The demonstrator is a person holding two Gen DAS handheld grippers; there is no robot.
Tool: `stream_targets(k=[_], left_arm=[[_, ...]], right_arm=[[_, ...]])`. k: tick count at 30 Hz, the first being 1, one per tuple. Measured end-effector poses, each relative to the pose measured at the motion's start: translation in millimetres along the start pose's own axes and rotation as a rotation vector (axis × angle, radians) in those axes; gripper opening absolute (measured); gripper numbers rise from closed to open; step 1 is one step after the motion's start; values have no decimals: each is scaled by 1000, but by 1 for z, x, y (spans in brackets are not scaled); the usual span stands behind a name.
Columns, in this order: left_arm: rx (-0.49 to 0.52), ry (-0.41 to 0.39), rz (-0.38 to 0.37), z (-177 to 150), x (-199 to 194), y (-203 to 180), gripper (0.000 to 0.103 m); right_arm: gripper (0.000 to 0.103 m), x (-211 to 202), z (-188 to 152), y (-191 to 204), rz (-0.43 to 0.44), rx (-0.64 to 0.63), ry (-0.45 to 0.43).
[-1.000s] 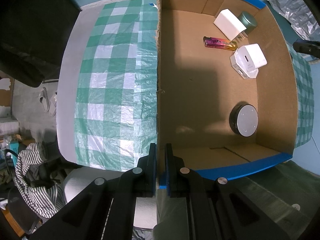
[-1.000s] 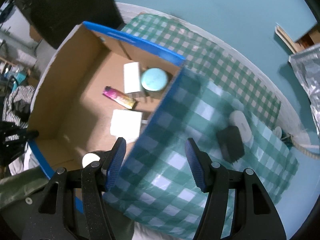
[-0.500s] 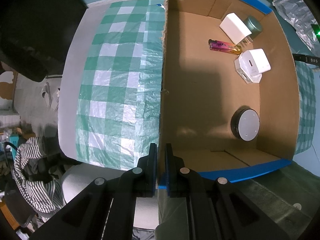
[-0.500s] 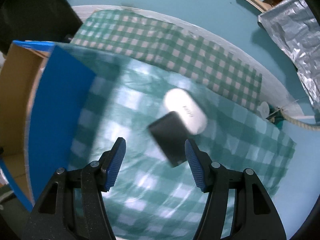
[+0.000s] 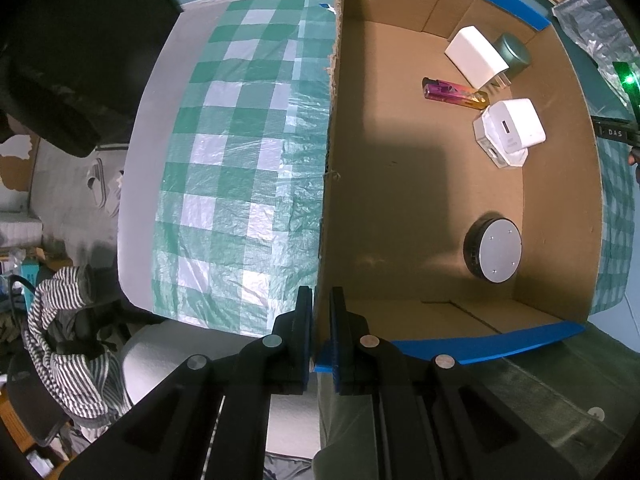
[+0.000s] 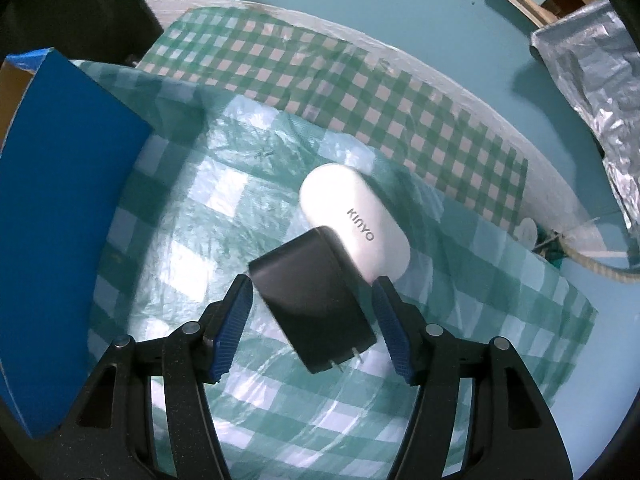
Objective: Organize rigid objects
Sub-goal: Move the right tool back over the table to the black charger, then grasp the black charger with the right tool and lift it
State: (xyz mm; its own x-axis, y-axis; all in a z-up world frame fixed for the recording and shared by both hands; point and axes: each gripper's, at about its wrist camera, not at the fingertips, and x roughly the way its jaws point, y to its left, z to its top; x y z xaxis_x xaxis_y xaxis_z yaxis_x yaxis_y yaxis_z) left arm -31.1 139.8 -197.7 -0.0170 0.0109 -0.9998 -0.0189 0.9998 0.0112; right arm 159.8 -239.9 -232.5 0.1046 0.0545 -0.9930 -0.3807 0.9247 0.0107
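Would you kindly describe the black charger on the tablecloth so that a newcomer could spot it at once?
Start at the green checked tablecloth to the right of the blue-sided cardboard box. There, between the open jaws of the right gripper, lies a black plug-in charger. Unlike the rounded white Kinyo device that it overlaps, it is dark, boxy and has two metal prongs.

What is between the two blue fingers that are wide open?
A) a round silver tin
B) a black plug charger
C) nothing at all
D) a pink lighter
B: the right gripper stands open around the black plug charger, which lies on the checked cloth.
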Motion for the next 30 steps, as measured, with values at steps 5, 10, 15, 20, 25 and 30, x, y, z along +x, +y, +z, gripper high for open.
stream_targets(k=[5, 10, 15, 20, 25, 30], left_arm=[[-5, -1, -2, -1, -1, 1, 7], [-5, 0, -3, -1, -1, 1, 7], [2, 0, -1, -3, -1, 0, 7], [0, 0, -3, -3, 0, 0, 7], [1, 1, -5, -3, 0, 0, 7], [4, 0, -7, -4, 0, 0, 7]], right_arm=[[52, 9, -3, 0, 57, 20, 70], [44, 14, -5, 1, 59, 46, 77], [44, 20, 4, -7, 67, 136, 78], [41, 21, 11, -6, 42, 150, 76], [38, 20, 10, -3, 18, 134, 92], [37, 17, 5, 4, 28, 126, 107]])
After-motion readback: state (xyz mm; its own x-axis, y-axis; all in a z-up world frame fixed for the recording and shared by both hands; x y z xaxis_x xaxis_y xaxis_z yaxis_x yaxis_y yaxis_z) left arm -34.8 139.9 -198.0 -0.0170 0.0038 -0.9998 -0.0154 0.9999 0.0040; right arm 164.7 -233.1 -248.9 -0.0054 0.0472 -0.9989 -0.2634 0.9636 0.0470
